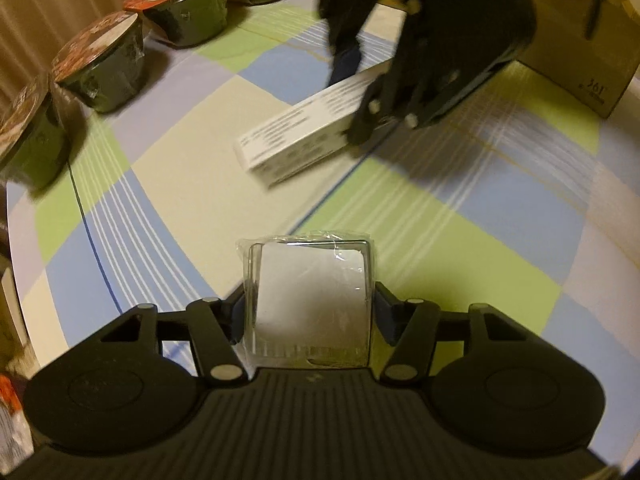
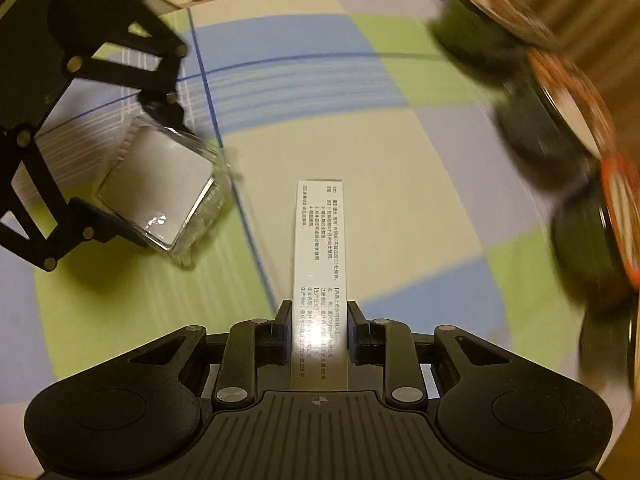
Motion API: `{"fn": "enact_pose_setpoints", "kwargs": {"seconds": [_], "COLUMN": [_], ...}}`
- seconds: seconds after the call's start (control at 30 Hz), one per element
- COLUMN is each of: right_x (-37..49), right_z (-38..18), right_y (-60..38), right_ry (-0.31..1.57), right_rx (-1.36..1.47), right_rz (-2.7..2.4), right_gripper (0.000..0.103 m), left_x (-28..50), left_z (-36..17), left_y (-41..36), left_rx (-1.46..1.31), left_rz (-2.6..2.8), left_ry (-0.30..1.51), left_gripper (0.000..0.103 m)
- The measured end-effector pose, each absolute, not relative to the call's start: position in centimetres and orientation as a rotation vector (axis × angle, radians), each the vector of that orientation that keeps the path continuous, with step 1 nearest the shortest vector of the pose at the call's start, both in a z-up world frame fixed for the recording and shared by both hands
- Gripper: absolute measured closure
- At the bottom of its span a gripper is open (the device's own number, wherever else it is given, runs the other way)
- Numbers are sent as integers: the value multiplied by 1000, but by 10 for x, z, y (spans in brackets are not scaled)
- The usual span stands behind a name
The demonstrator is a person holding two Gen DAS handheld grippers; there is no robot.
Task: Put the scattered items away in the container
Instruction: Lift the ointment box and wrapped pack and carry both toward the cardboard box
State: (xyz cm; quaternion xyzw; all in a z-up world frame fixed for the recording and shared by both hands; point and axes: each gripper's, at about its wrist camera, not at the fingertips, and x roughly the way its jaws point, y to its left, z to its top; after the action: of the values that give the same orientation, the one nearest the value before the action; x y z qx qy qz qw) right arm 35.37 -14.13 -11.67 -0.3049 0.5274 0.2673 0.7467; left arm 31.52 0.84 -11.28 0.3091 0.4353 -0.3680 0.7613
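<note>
Clamped in the left gripper [image 1: 310, 312]: clear plastic case [image 1: 310, 304], glossy, wrapped in crinkly film, raised over the checked tablecloth [image 1: 500, 216]. Pinched in the right gripper [image 2: 318, 328]: long white carton [image 2: 318, 264], printed, smooth card, at centre. Cardboard container [image 1: 588, 52] far right. Could slip — slick film, narrow grip. Might clip the foil-lidded bowls [image 1: 104, 64] far left.

A clear plastic case [image 1: 310, 304] with a white insert is held near. A long white printed carton [image 2: 318, 280] is held flat. A cardboard box [image 1: 580, 40] stands far right.
</note>
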Motion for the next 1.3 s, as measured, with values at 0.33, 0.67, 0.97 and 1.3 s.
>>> {"fn": "enact_pose_setpoints", "kwargs": {"seconds": [0.33,0.67,0.97,1.3], "right_x": [256,166,109,70], "right_z": [-101,-83,-51,-27], "right_y": [-162,-181,-185,-204], "right_ry": [1237,1215,1163,1114], "right_rx": [-391,-164,-47,36], "right_rz": [395,230,171,117], "right_gripper": [74,74,74,74], "left_x": [250,191,139,96], "left_z": [-92,-72,-44,-30], "left_y": [-14,-22,-38,-53], "left_rx": [531,399,326,264], "left_rz": [-716,-624,-592,-524], "left_ry": [989,1032,1011,1013], "left_gripper": [47,47,47,47]}}
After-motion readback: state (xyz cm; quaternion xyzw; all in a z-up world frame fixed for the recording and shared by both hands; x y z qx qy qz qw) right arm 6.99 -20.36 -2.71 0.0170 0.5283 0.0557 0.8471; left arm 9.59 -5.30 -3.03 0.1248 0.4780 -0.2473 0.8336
